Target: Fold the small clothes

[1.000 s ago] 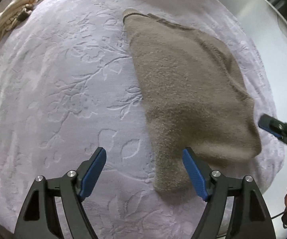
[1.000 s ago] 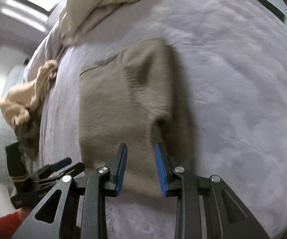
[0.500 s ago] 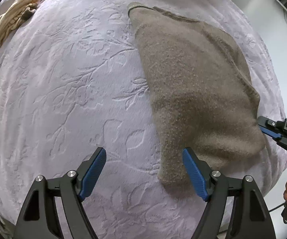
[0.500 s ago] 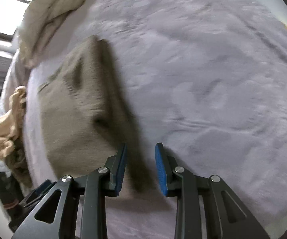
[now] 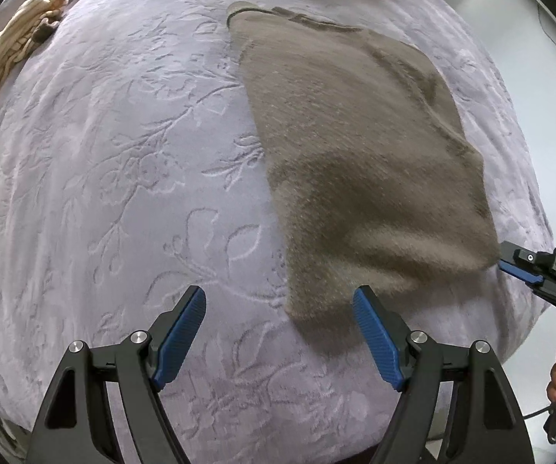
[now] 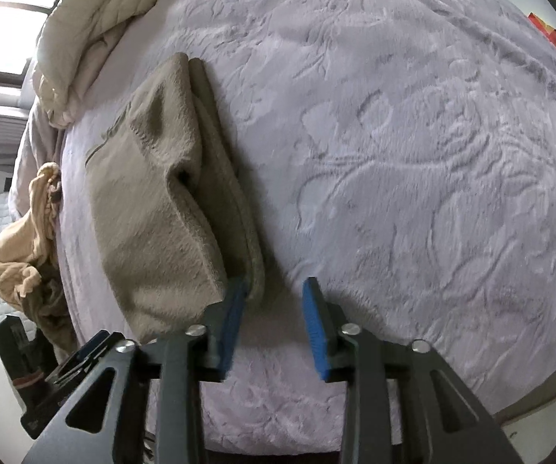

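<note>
From your left gripper [image 5: 279,332], the jaws stand wide apart with nothing in them, above the bed [image 5: 96,178], just off the near corner of the brown sweater [image 5: 359,162] lying folded on the lilac cover. From your right gripper [image 6: 272,324], the jaws are partly open and empty, the left pad touching the sweater's [image 6: 162,208] near edge.

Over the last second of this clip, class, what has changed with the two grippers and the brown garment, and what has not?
The right gripper has opened wider and shifted to the brown garment's right-hand edge, one pad against its near corner; nothing is gripped. The left gripper stays wide open, its right pad by the near edge. The garment stays folded on the lilac bedspread; the tan clothes are unmoved.
</note>
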The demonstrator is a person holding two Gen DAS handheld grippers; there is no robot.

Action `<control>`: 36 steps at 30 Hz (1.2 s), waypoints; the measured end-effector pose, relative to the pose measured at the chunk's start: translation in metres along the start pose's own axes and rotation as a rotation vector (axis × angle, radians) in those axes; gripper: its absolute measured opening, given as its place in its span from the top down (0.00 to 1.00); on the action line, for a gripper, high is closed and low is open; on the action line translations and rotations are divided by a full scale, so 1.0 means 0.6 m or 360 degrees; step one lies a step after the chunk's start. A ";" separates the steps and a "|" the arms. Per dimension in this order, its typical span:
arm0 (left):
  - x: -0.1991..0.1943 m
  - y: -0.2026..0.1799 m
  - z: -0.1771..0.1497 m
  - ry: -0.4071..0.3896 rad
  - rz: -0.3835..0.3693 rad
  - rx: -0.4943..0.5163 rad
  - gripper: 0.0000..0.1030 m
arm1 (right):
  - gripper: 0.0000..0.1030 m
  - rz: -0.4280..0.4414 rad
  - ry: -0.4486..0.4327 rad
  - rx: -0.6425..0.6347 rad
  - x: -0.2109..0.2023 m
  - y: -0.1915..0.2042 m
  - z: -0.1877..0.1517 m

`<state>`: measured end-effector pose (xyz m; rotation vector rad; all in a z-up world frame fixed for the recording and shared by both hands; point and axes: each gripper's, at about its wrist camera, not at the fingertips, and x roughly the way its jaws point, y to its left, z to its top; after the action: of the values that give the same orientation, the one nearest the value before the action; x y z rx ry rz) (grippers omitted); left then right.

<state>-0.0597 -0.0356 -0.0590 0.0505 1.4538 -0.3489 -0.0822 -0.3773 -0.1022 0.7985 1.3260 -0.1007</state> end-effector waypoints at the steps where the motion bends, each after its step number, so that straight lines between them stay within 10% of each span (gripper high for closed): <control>1: -0.001 0.000 -0.004 0.0006 0.0003 0.0001 0.17 | 0.52 -0.0003 -0.0001 0.0001 0.001 0.004 -0.001; 21: -0.007 -0.004 -0.016 0.0035 0.0064 -0.0008 0.00 | 0.00 0.0089 0.0038 -0.0212 0.015 0.061 -0.026; 36: 0.016 0.015 -0.024 0.0116 0.0017 -0.0125 0.00 | 0.00 0.0047 0.0125 -0.0281 0.030 0.061 -0.021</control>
<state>-0.0703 -0.0255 -0.0716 0.0077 1.5375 -0.2834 -0.0693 -0.3367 -0.1013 0.6776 1.3755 0.0710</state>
